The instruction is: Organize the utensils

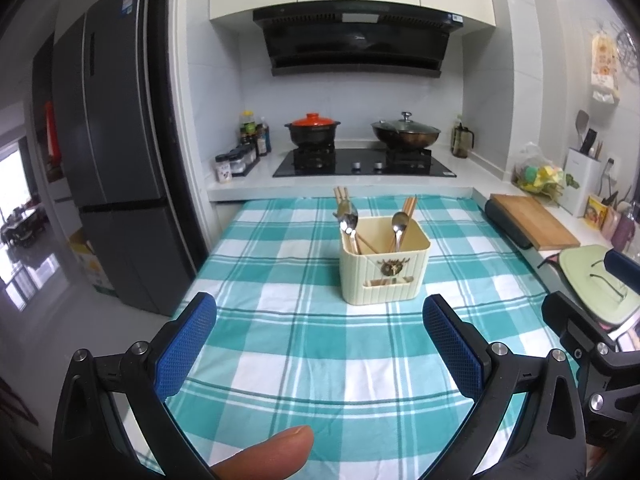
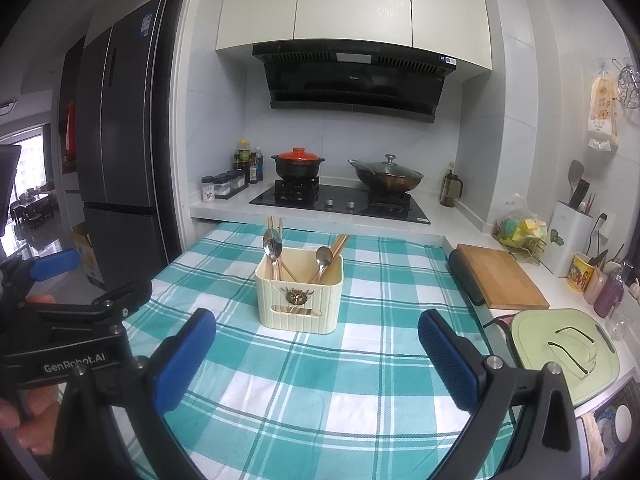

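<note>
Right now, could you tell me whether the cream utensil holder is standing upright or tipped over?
Upright. The cream utensil holder sits flat on the checked tablecloth, opening upward, with spoons and chopsticks standing inside it.

Two wrist cameras looking forward over a checked table toward the stove wall.

The left wrist view is looking along its spread blue fingers (image 1: 188, 344) from low above the tablecloth (image 1: 304, 344), facing the cream utensil holder (image 1: 384, 268) near mid-table; the right gripper (image 1: 580, 320) is showing at its right edge. The right wrist view is facing the same way from just beside it, catching the left gripper (image 2: 52, 264) at its left edge. Both are sharing the holder, the hob (image 2: 340, 200) and the cutting board (image 2: 500, 276).
</note>
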The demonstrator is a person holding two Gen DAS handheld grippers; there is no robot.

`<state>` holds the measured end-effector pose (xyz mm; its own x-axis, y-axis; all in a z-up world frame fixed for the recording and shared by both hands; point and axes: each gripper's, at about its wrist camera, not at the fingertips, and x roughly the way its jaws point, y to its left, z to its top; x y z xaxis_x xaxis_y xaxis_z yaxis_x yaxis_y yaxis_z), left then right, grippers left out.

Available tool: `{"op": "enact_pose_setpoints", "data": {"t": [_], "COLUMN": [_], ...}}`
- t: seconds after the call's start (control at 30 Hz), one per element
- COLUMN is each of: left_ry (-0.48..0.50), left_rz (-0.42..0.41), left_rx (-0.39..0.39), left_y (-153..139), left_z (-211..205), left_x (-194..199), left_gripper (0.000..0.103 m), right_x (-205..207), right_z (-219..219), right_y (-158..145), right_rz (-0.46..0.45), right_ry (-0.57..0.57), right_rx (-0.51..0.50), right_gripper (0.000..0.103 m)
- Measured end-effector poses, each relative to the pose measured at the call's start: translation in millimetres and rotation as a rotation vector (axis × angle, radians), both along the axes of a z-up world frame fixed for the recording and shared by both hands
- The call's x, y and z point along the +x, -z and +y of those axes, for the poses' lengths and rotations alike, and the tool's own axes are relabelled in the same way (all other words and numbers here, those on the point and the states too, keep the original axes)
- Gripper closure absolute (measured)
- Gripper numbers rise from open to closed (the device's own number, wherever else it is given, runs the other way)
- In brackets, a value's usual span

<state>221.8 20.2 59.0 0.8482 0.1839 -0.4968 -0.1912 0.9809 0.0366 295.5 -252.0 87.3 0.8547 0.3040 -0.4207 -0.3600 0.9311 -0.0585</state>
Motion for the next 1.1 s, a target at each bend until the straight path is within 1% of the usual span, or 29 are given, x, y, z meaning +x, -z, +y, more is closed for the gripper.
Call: {"op": "enact_pose_setpoints", "data": {"t": [0.8,1.1], "left_ry": [0.010,0.018], "left_rz": [0.009,0.009], "left_rx": [0.011,0.009], "left_y": [3.7,3.5], "left_z": [-2.6,-5.3], "left_x": [1.0,0.2], "left_gripper": [0.000,0.000], "right_x": [3.5,3.1], "right_z": [0.6,-0.5], "right_y": [6.5,7.0], "right_rz": [0.033,0.032], "right_ry": [-0.005,-0.004], "right_rx": [0.014,0.015], "right_gripper": [0.000,0.000]}}
